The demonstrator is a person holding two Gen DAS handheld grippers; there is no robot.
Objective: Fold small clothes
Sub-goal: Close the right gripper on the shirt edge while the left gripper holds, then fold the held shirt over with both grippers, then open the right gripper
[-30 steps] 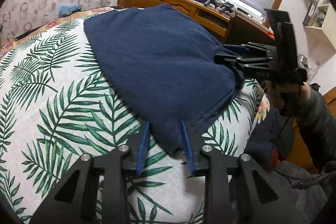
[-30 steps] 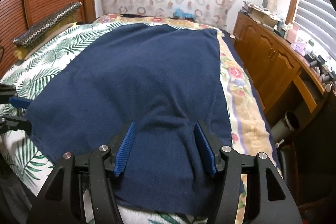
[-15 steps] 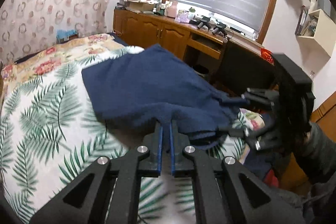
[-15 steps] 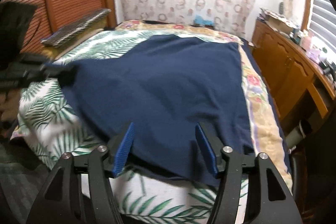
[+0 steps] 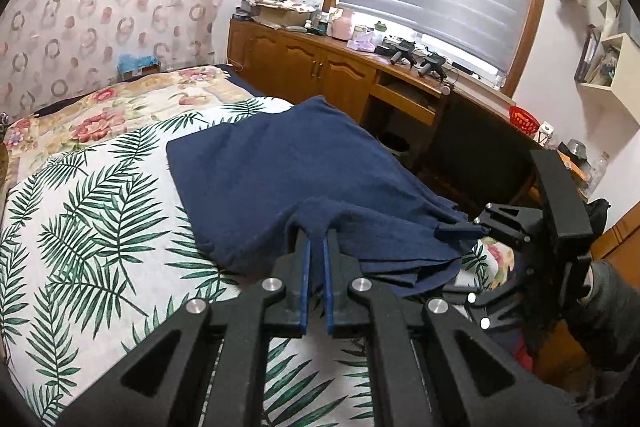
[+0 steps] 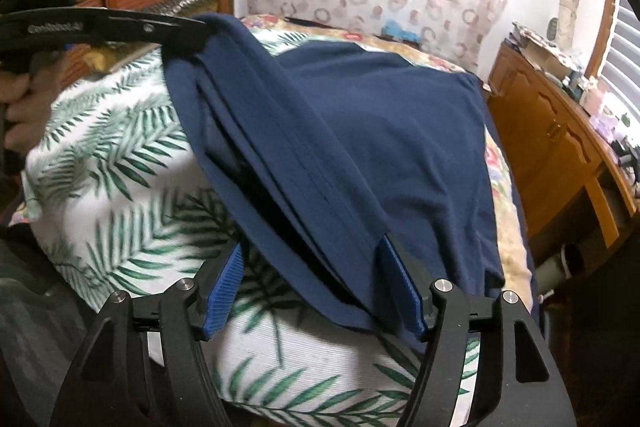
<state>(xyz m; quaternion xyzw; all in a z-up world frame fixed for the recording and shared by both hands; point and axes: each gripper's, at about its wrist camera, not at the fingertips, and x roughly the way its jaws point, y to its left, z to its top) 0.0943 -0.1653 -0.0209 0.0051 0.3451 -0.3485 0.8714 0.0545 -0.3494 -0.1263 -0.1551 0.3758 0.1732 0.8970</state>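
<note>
Since a second ago our left hand-held gripper (image 5: 315, 251) has pinched the dark blue knit garment's (image 5: 288, 167) near edge, lifting it off the palm-leaf bedspread (image 5: 92, 235); our right hand-held gripper (image 6: 320, 279) stays spread, cloth draped over one finger, so the fold begins.

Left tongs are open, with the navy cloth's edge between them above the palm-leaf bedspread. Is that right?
Not quite. The left tongs are shut, not open: they pinch the navy cloth's edge above the palm-leaf bedspread. The left wrist view shows the two blue pads close together with fabric bunched over their tips.
</note>
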